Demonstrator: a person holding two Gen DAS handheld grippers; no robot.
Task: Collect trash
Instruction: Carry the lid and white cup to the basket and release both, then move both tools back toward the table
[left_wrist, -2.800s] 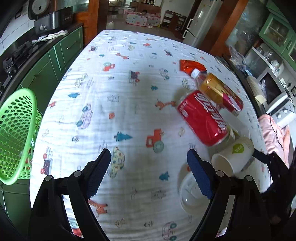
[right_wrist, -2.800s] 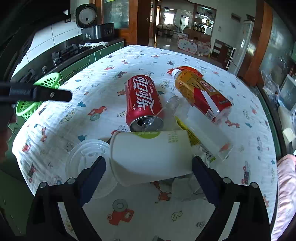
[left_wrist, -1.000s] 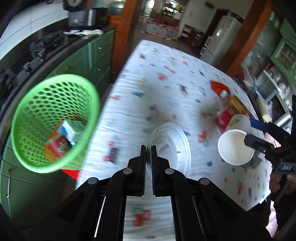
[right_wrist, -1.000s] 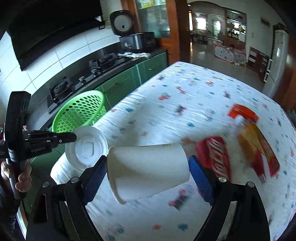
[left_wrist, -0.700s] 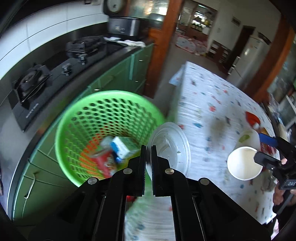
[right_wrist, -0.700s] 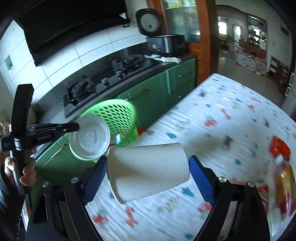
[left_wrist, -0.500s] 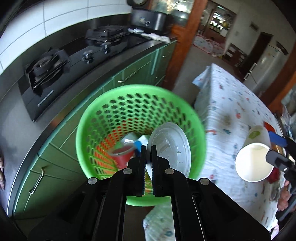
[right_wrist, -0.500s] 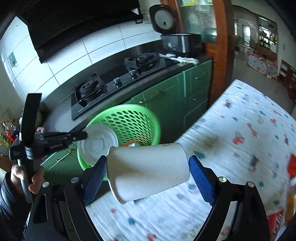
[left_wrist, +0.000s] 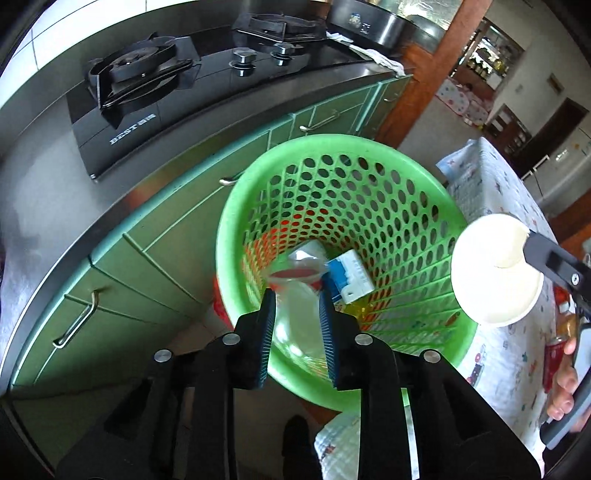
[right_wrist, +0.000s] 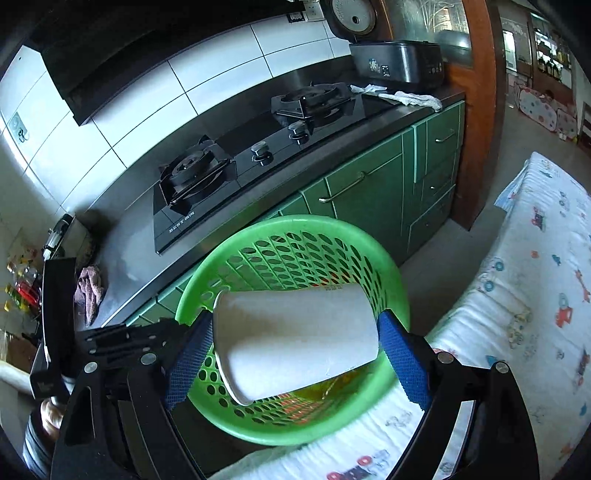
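Left wrist view: the clear plastic lid (left_wrist: 295, 325) lies loose inside the green basket (left_wrist: 436, 188), seen blurred between the fingers of the left tongs (left_wrist: 297, 295). Those tongs are parted and grip nothing. Beneath the lid the basket holds a blue-and-white carton (left_wrist: 349, 277) and a red-tinted clear cup (left_wrist: 293, 273); other contents are too indistinct to name.

The white paper cup (left_wrist: 493, 269) is held on its side above the basket's right rim, its mouth facing this camera.

Right wrist view: the right tongs (right_wrist: 295, 349) are closed on the paper cup (right_wrist: 295, 332), with one blue pad (right_wrist: 404, 356) against the cup's base and the other against its rim end. The cup lies horizontal over the basket (right_wrist: 295, 225) opening. The left tongs' black body (right_wrist: 122, 345) shows at the basket's left rim.

The basket stands on the floor between the green cabinets (right_wrist: 365, 192) and the near corner of the worktop (right_wrist: 524, 306), which is covered with a cartoon-printed cloth. On the counter above the cabinets sit a black gas hob (right_wrist: 255, 151), a dark appliance (right_wrist: 399, 64) and a white rag (right_wrist: 410, 98). A bare hand (left_wrist: 561, 391) grips the right tool's handle at the right edge of the left wrist view.
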